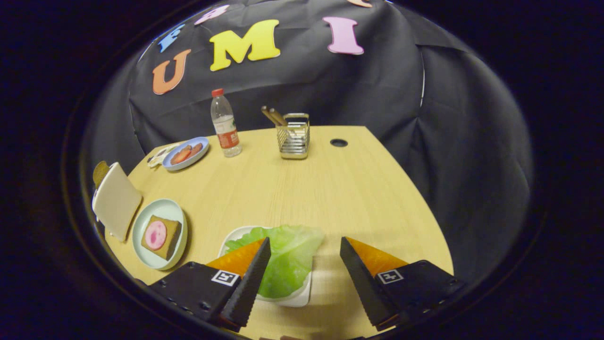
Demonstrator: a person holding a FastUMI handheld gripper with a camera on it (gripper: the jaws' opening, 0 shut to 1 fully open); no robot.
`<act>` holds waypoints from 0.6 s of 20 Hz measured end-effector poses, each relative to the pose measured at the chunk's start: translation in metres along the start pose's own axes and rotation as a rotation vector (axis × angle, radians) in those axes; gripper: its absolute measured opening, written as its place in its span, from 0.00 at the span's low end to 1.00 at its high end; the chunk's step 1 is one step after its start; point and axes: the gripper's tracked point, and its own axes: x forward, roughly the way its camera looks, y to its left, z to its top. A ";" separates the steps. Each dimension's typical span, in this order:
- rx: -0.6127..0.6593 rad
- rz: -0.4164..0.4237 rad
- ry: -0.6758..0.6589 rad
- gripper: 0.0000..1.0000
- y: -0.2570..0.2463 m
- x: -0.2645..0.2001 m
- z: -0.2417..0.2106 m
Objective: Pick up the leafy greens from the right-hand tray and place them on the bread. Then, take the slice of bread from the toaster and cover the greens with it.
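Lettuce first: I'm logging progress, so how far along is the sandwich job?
Nothing is done yet. The lettuce lies on its white tray. The open gripper hovers over it, gripping nothing. The bread on the plate is uncovered, and the toaster step remains.

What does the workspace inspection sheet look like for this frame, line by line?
Surface: light wooden table, with a round cable hole.
Job's things: leafy greens on white tray; bread with pink slice on pale plate; toaster beside that plate, bread in it not discernible.
Clutter: water bottle; wire holder with sticks; blue plate of food.
Grippers: tool open, fingers apart, hovering over the greens, not gripping.
Cables: nothing seen.
Surroundings: black cloth wall.
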 end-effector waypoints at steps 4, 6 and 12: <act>0.084 0.027 0.096 0.84 0.000 0.025 -0.016; 0.099 0.045 0.100 0.73 0.002 0.032 -0.014; 0.096 0.047 0.133 0.39 0.006 0.040 -0.009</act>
